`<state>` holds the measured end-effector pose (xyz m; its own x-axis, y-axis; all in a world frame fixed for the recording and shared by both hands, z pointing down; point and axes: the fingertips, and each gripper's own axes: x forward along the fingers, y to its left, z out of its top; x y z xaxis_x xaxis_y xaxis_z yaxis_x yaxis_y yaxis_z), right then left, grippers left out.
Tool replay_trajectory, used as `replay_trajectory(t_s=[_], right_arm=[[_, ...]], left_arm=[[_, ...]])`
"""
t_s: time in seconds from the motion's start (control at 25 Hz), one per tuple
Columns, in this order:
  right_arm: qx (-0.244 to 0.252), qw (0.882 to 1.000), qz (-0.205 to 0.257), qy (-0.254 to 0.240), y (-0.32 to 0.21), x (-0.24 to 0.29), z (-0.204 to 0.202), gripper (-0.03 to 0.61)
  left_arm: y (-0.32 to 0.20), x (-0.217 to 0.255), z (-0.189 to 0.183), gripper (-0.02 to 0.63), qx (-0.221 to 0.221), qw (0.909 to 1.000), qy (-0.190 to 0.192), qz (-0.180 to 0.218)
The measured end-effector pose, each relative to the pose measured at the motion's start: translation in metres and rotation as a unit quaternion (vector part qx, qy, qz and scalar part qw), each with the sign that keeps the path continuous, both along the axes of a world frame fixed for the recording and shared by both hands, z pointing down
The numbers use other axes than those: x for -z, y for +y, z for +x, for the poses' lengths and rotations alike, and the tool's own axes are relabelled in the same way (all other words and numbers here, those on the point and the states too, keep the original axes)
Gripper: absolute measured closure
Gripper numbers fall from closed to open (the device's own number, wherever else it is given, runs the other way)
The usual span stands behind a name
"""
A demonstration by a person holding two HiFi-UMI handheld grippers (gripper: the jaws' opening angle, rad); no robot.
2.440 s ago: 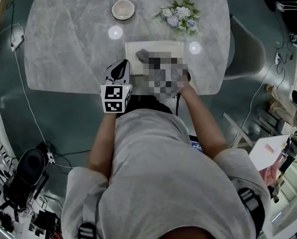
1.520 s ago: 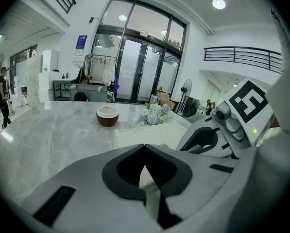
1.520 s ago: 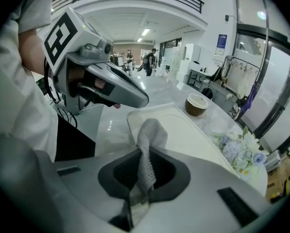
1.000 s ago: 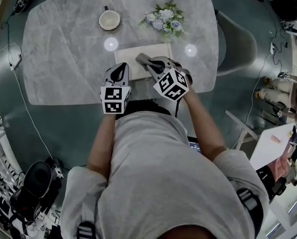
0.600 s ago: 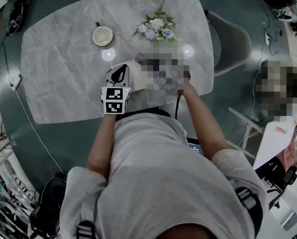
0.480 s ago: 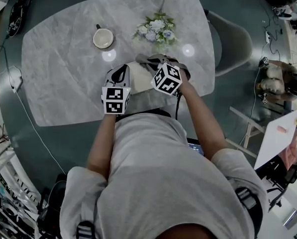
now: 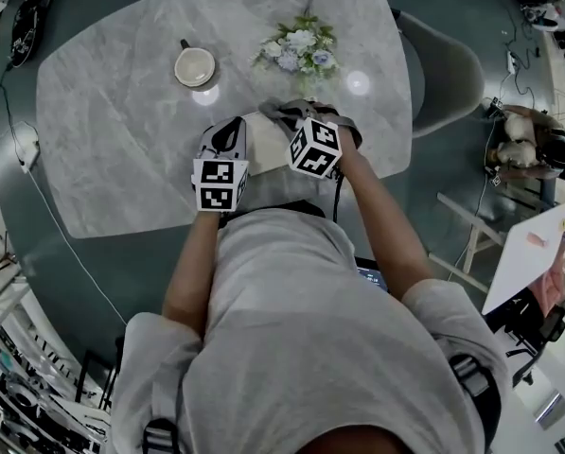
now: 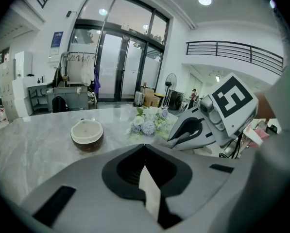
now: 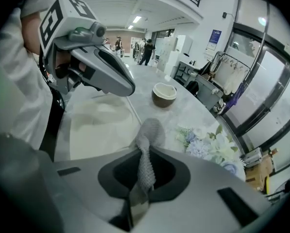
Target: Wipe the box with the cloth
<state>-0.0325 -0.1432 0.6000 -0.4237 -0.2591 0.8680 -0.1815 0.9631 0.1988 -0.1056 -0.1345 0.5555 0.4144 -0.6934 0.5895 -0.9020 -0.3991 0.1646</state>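
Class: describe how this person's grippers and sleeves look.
The left gripper and right gripper have grey tapered shells with dark openings, each carrying a white cube of black square markers. Pale short-sleeved shirt; dark cable beside the right forearm.

No lettering can be read anywhere: the left cube [image 7: 217, 184] and right cube [image 7: 314, 148] bear only black-and-white square markers, and the blue wall poster [image 8: 56, 40] is too small to read.

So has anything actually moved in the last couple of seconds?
Barely. The right gripper, shut on the cloth, has slid it slightly, seemingly toward the far edge of the box. The left gripper still clamps its left edge; cup and flowers stayed put.
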Motion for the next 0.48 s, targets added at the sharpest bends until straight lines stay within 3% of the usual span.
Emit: replay_trajectory(t_s=[0.48], right_arm=[[0.012, 1.0, -0.026, -0.013, 0.037, -0.001, 0.008, 0.537]], left_arm=[[0.02, -0.003, 0.017, 0.591, 0.007, 1.0, -0.001, -0.005]])
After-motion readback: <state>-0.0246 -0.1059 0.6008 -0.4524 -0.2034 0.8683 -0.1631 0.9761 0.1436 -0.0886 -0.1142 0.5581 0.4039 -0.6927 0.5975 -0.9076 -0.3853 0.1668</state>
